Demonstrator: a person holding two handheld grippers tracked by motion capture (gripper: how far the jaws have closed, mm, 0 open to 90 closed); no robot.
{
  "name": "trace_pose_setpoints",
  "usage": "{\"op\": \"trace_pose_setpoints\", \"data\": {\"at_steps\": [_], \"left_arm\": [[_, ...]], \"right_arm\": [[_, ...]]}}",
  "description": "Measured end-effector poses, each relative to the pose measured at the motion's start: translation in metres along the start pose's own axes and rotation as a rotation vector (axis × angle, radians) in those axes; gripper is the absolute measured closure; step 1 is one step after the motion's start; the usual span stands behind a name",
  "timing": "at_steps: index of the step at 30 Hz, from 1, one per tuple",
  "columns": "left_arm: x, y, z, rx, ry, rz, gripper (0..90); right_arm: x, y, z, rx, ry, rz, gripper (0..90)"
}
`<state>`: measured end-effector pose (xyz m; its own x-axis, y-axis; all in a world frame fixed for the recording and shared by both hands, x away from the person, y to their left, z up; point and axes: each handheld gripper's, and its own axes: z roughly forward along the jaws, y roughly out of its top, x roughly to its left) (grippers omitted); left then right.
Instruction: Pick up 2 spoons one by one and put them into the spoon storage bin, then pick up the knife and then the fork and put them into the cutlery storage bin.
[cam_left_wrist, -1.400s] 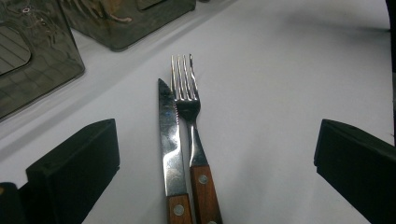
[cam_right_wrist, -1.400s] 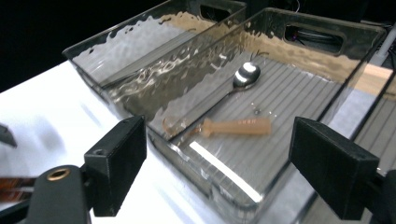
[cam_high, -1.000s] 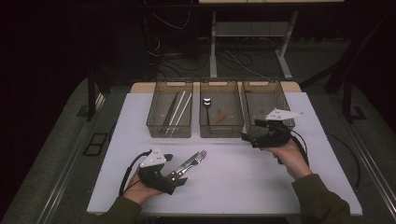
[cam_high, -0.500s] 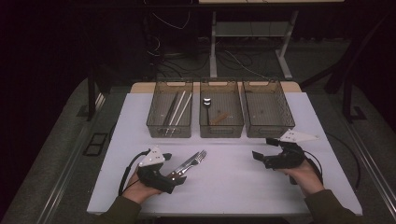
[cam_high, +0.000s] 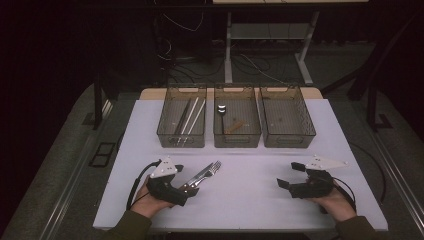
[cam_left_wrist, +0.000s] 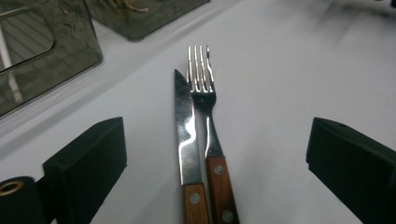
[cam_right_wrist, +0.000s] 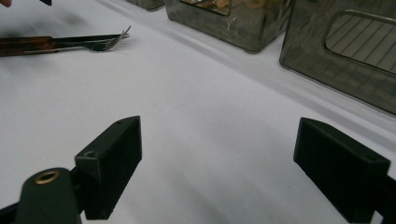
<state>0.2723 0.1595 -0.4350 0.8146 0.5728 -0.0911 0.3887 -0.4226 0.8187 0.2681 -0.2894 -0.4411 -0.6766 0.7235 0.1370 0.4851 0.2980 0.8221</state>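
Jaws of your left gripper stand wide around a wooden-handled steel knife and matching fork, gripping neither. Your right gripper rests agape, empty. Next, probably close on one handle, then carry it to the smoky plastic bins beyond.

The wooden handles of the knife and fork are running off the bottom edge of the left gripper view, and in the high view their ends are disappearing under the left hand-held gripper. In the right gripper view the pair is being cut by the left edge — knife and fork overlapping, too hard to separate. The contents of the three bins are staying unclear: pale rods in the left bin, a small dark utensil and a brownish piece in the middle bin — too small to identify.
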Motion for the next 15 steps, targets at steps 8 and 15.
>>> {"op": "trace_pose_setpoints", "data": {"at_steps": [8, 15], "left_arm": [[0.004, -0.001, -0.010, 0.012, 0.031, -0.005, 26.1], [0.008, -0.003, -0.013, 0.041, 0.037, -0.039, 50.9]], "right_arm": [[0.004, -0.001, 0.000, -0.002, 0.007, -0.010, 15.5], [0.004, 0.000, 0.000, 0.000, 0.007, -0.017, 15.5]]}}
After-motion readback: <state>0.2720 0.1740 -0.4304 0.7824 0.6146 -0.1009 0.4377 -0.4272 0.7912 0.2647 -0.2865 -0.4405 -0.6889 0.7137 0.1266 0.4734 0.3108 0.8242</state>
